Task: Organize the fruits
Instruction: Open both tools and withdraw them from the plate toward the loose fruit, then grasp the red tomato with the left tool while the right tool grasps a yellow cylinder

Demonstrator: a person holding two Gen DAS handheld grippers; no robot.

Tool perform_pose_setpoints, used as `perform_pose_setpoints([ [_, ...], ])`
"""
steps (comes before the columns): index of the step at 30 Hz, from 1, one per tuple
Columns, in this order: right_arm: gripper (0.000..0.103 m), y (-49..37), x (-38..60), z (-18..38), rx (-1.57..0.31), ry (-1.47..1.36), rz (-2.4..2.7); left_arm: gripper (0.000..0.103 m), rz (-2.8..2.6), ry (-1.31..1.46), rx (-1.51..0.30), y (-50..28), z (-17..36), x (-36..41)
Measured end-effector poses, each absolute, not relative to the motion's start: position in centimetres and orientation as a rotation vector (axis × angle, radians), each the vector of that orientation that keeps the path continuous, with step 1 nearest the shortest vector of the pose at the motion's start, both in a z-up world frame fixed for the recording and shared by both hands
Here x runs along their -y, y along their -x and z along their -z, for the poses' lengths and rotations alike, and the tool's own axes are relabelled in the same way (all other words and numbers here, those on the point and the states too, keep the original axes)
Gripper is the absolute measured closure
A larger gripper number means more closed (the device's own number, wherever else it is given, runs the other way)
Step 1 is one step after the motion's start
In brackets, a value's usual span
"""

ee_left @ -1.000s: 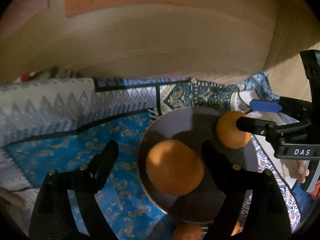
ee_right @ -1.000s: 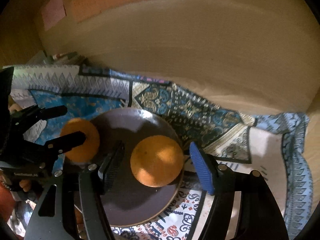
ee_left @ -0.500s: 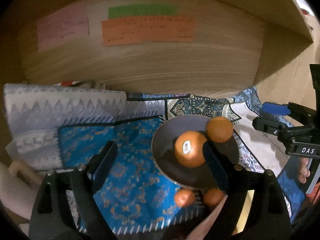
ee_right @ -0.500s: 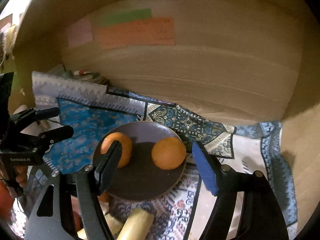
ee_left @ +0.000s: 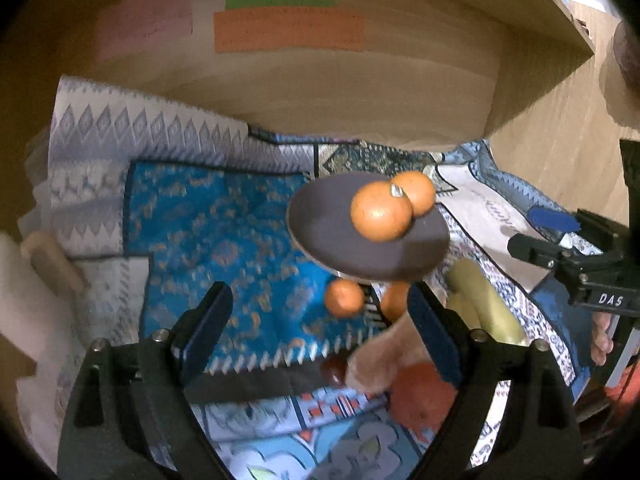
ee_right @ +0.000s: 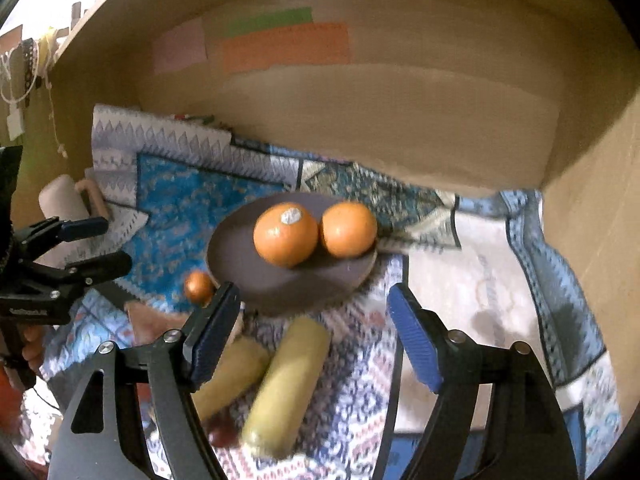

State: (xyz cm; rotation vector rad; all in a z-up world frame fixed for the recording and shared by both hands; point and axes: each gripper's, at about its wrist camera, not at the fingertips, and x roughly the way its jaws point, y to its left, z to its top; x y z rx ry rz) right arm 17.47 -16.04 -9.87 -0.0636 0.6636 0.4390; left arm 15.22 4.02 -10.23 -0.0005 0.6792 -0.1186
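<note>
A dark round plate [ee_left: 320, 224] [ee_right: 236, 252] lies on patterned cloths and holds two oranges: one with a sticker [ee_left: 380, 210] [ee_right: 285, 234] and a plain one [ee_left: 418, 192] [ee_right: 349, 229] touching it. Small oranges [ee_left: 344, 298] [ee_right: 199, 287] lie on the cloth just in front of the plate. Two yellow-green bananas [ee_right: 286, 384] [ee_left: 482, 308] lie nearer still. My left gripper [ee_left: 320, 328] is open and empty, held back above the cloth. My right gripper [ee_right: 314, 328] is open and empty above the bananas.
The scene sits inside a wooden shelf with a back wall [ee_right: 360, 120] bearing coloured paper notes [ee_right: 284, 46]. A white cup with a handle [ee_right: 64, 200] stands at the left. A tan object [ee_left: 380, 356] and a dark red fruit [ee_left: 334, 368] lie near the front.
Both grippers have pulled back and up from the plate, leaving an orange each on it. More of the shelf, the bananas and the small oranges have come into view.
</note>
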Motion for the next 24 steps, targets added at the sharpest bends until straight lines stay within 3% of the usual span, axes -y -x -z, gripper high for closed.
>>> perform_pose_setpoints([
  [13,0.030,-14.8,15.8,15.2,-0.789,0.045,-0.432,0.011,0.107,0.043,-0.715,-11.8,13.4,-3.3],
  [16,0.039,-14.9,15.3,15.4,-0.803,0.050,-0.448,0.011,0.113,0.035,-0.722,-11.1,13.8,-3.0],
  [18,0.052,-15.1,15.0,15.7,-0.811,0.059,-0.447,0.010,0.114,0.020,-0.734,-10.8,14.2,-2.6],
  [24,0.063,-15.1,15.1,16.0,-0.828,0.022,-0.481,0.008,0.119,0.032,-0.739,-10.1,14.5,-2.2],
])
